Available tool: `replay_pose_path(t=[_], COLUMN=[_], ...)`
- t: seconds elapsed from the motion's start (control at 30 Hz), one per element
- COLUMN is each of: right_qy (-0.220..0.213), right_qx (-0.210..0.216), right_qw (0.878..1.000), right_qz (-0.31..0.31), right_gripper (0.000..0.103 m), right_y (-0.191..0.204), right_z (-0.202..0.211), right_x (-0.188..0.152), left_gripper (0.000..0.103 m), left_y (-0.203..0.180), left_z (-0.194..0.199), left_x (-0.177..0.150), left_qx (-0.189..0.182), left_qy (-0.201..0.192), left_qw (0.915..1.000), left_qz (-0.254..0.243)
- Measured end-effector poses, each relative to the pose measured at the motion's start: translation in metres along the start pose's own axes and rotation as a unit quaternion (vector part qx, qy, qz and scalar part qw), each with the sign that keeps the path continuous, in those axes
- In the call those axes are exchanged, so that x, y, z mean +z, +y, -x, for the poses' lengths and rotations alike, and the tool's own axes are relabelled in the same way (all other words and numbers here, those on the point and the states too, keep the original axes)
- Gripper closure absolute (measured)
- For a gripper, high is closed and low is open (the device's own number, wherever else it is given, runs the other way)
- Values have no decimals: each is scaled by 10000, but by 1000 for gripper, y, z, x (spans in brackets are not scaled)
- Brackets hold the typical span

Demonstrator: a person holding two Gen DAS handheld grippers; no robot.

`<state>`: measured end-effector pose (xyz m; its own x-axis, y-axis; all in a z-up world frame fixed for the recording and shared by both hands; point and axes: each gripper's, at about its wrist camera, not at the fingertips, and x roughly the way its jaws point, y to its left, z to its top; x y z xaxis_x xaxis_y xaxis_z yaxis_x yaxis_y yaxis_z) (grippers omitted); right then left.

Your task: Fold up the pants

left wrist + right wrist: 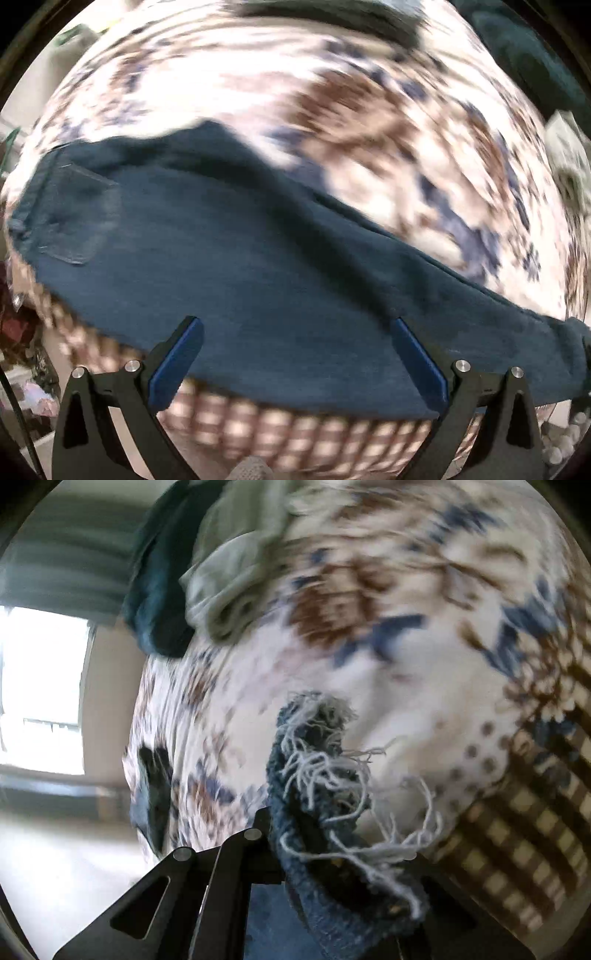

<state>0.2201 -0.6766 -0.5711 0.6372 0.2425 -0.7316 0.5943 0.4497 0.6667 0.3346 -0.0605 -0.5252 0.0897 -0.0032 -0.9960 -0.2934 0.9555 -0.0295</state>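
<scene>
Left wrist view shows the left gripper (295, 354) with its blue-padded fingers (177, 365) spread wide, grasping nothing, poised over the dark blue jeans (236, 258). They lie stretched across a patterned bedspread (369, 110), a back pocket (74, 214) off to the left. Over on the right wrist view, the right gripper (321, 834) is clenched on the frayed hem (321, 768) of the jeans, white threads trailing. Beyond it, a heap of grey and teal clothes (207, 572) sits on the bedspread.

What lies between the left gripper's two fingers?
In the left wrist view, the jeans fill the gap of the open left gripper, with checked cloth below.
</scene>
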Motion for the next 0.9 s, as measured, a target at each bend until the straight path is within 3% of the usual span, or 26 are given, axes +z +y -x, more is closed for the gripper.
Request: replay_pose_path(t=[0.1, 0.27, 0.4, 0.57, 0.67, 0.73, 0.77, 0.8, 0.9], right_qy=[25, 69, 278, 711, 1006, 1338, 1612, 1867, 2483], right_qx=[-310, -667, -873, -1263, -1764, -1834, -1647, -1416, -519], right_qw=[9968, 9825, 9678, 9370, 9120, 8984, 8955, 8962, 9147], right_qz=[736, 1737, 2346, 3177, 3564, 3760, 3809, 3767, 3146], right_gripper=[96, 96, 96, 95, 82, 62, 45, 27, 24], right_y=[78, 188, 242, 275, 274, 272, 273, 273, 268], right_z=[-13, -54, -110, -190, -226, -238, -240, -238, -205], right_x=[-37, -145, -255, -389, -441, -455, -457, -455, -431], left_gripper=[0, 0, 0, 0, 0, 0, 0, 0, 0], left_y=[36, 112, 171, 229, 246, 250, 250, 246, 229], left_z=[17, 33, 31, 26, 30, 34, 36, 40, 45], left_x=[-12, -22, -27, -33, -31, -26, -22, -17, 0], left_qx=[16, 34, 130, 259, 268, 243, 186, 87, -282], left_qy=[-101, -259, -299, -317, -368, -416, -445, -488, -547], left_qw=[9997, 9985, 9979, 9980, 9976, 9974, 9974, 9973, 9969], left_qz=[210, 474, 558, 490, 521, 540, 537, 541, 494])
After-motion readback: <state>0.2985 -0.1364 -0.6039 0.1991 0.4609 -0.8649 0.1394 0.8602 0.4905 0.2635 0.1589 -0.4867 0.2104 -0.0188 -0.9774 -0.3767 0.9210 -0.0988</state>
